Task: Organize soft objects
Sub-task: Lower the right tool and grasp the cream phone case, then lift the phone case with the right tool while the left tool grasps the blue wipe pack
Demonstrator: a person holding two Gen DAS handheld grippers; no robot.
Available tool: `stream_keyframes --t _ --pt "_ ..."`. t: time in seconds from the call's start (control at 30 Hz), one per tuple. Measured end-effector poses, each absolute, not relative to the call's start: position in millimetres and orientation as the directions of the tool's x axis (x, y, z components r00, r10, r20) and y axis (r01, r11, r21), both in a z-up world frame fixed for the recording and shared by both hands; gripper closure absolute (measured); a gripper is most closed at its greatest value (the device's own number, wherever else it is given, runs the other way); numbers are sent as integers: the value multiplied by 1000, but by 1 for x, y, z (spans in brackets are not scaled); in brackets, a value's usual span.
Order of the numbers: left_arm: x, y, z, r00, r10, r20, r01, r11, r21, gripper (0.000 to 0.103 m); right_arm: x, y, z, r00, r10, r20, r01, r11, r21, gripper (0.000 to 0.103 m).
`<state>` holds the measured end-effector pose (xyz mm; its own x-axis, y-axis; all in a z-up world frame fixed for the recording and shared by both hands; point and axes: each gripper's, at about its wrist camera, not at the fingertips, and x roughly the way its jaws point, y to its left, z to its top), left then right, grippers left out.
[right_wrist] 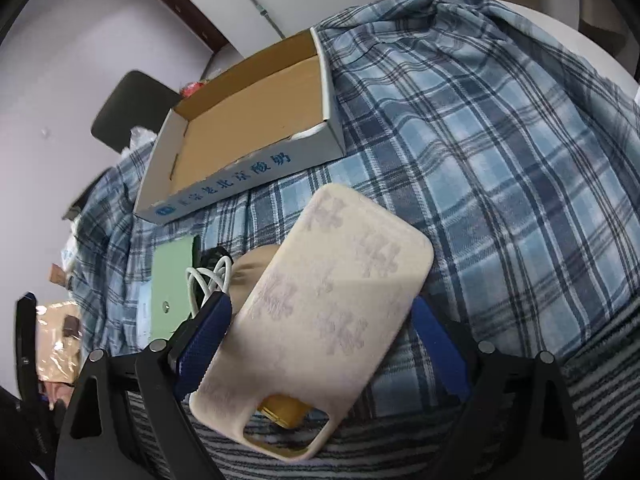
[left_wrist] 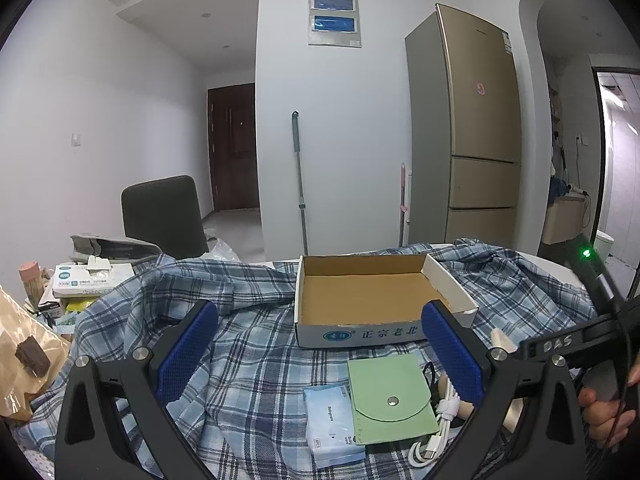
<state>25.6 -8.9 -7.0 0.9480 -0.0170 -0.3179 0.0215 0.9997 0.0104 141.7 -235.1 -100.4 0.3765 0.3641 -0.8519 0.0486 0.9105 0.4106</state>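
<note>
The work surface is covered by a rumpled blue-and-white plaid cloth (left_wrist: 256, 360). An open shallow cardboard box (left_wrist: 372, 300), brown inside with white printed outer walls, stands on the cloth toward the far edge; its interior holds nothing visible.

Left gripper (left_wrist: 320, 344): blue-padded jaws stand wide apart, nothing between them, poised above the cloth short of the box. Below it, near the near edge, lie a pale-green snap-flap pouch (left_wrist: 390, 396), a light-blue soft tissue pack (left_wrist: 330, 424) touching the pouch's left side, and a coiled white charging cable (left_wrist: 436, 428) just beside the pouch's right side.

Right gripper (right_wrist: 320, 344): jaws stand wide, on either side of a cream soft phone case with faded purplish pattern (right_wrist: 332, 300). The left pad sits against the case's edge; the right pad is partly hidden behind the case, so contact there cannot be confirmed. The case lies tilted on the cloth, near the box's printed front wall, with the cable (right_wrist: 212, 280) and pouch (right_wrist: 172, 288) to its left.

A hand (left_wrist: 604, 408) grips the right tool's handle.
</note>
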Motion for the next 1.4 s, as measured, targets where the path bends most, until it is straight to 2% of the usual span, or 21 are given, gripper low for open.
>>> stream_keyframes --t 0.1,0.23,0.3,0.33,0.37,0.4,0.5,0.57,0.67,0.87,1.0,1.03,1.13,1.2,1.4 --pt "27 -6 -8 945 -25 -327 24 1000 -6 0 146 -223 -100 379 329 -865 -2 935 355 12" --pt "25 -7 -6 948 -31 -318 32 999 -2 0 149 -214 -99 389 301 -871 -47 950 307 19" --pt "23 -9 -6 949 -30 -313 34 999 7 0 149 -211 -93 405 289 -868 -82 956 281 28" --pt "22 -11 -6 950 -30 -310 36 999 12 0 149 -209 -89 416 282 -865 -106 959 262 42" --pt "22 -11 -5 951 -31 -308 38 999 15 0 149 -207 -84 423 281 -861 -139 960 245 51" --pt "21 -12 -5 951 -33 -307 40 999 17 0 149 -204 -80 422 279 -863 -178 958 224 52" --pt "20 -12 -4 952 -36 -305 43 999 18 0 151 -197 -81 376 242 -894 -250 956 154 50" --pt "20 -12 -4 953 -35 -302 42 999 16 0 151 -203 -84 359 250 -899 -224 958 178 40" --pt "19 -11 -3 953 -34 -300 39 999 11 0 153 -215 -94 331 287 -899 -165 956 245 32" --pt "21 -11 -4 951 -32 -308 39 999 14 0 156 -220 -105 293 331 -897 -151 943 298 23" --pt "21 -10 -4 951 -30 -307 36 999 16 0 158 -216 -103 317 316 -894 -175 946 273 21" --pt "21 -10 -4 951 -29 -307 35 999 16 0 158 -215 -103 324 316 -892 -179 946 270 21" --pt "21 -10 -4 950 -33 -310 39 999 13 0 158 -209 -102 353 286 -891 -211 952 222 40" --pt "21 -10 -4 950 -33 -309 39 999 16 0 156 -209 -100 375 312 -873 -220 945 243 48" --pt "20 -10 -4 950 -34 -310 41 999 16 0 150 -214 -98 383 305 -872 -236 945 227 49"
